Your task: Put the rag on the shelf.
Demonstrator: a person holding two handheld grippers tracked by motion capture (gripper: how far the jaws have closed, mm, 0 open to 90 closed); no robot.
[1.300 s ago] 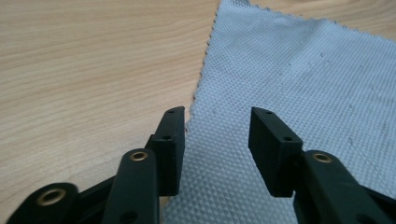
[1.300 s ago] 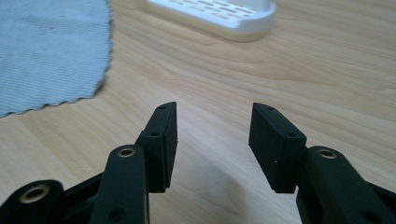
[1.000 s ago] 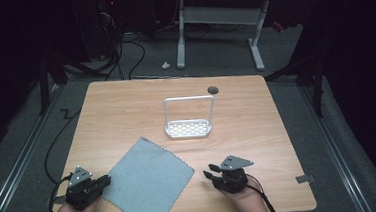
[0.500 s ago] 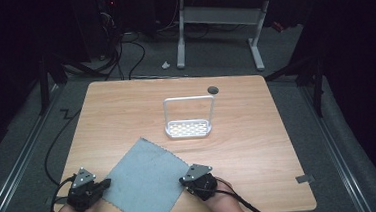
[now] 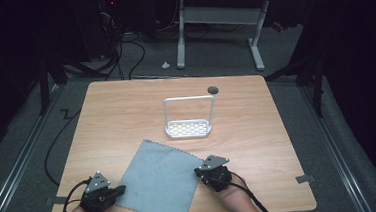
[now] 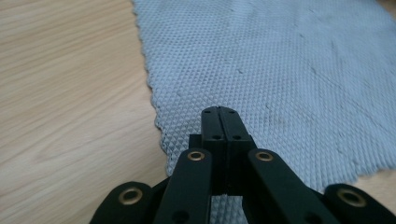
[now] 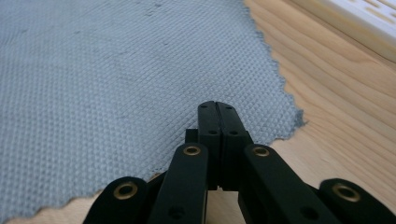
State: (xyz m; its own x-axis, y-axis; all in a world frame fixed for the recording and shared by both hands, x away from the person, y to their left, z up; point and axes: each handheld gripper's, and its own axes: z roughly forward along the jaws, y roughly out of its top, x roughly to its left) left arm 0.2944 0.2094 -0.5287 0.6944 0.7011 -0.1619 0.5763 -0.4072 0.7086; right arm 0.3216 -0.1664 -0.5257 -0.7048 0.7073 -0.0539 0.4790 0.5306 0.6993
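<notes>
Dark floor and cabling surround the wooden counter (image 5: 257,126), which carries a grey cloth (image 5: 158,180) lying flat, turned like a diamond, at its near edge. Beyond the cloth, well apart, stands a white rack (image 5: 189,128), nothing between them. At the cloth's left corner sits the left hand-held gripper (image 5: 116,192), jaws fully together over the fabric's edge; at the cloth's right corner the right hand-held gripper (image 5: 199,172), likewise closed tight. Whether either actually pinches fabric I cannot tell. My worry: a thin corner slipping free on lifting, leaving the cloth dragged askew
</notes>
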